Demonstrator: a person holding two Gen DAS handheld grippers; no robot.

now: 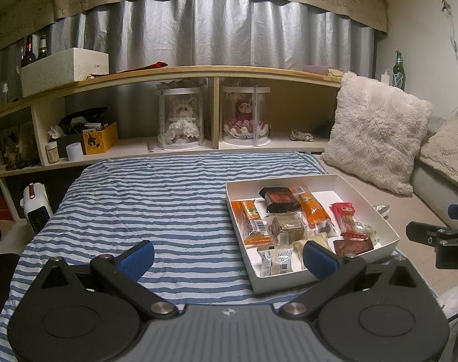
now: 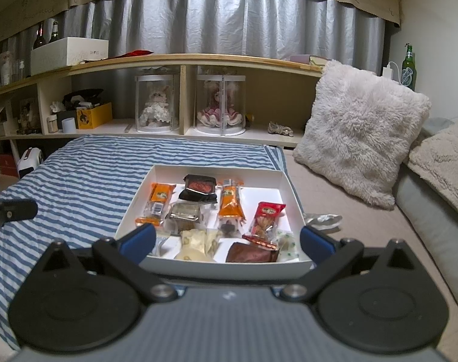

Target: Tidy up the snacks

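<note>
A shallow white box (image 1: 376, 208) (image 2: 284, 187) sits on the right side of a blue-and-white striped blanket (image 1: 156, 199) (image 2: 87, 178). It holds several wrapped snacks: two orange packets (image 1: 250, 220) (image 2: 230, 202), a black-and-red one (image 1: 278, 199) (image 2: 198, 190), a red one (image 1: 345, 214) (image 2: 266, 215), a brown one (image 2: 251, 253) and pale ones (image 1: 275, 259). My left gripper (image 1: 229, 261) is open and empty, low over the blanket, its right finger at the box's near left corner. My right gripper (image 2: 227, 241) is open and empty, its fingers spread across the box's near edge.
A wooden shelf (image 1: 198, 74) (image 2: 183, 58) at the back holds two dolls in clear cases, boxes and bottles. A fluffy cushion (image 1: 376, 132) (image 2: 361, 132) leans at the right. A crumpled clear wrapper (image 2: 322, 220) lies right of the box. A small white heater (image 1: 36, 208) stands at the left.
</note>
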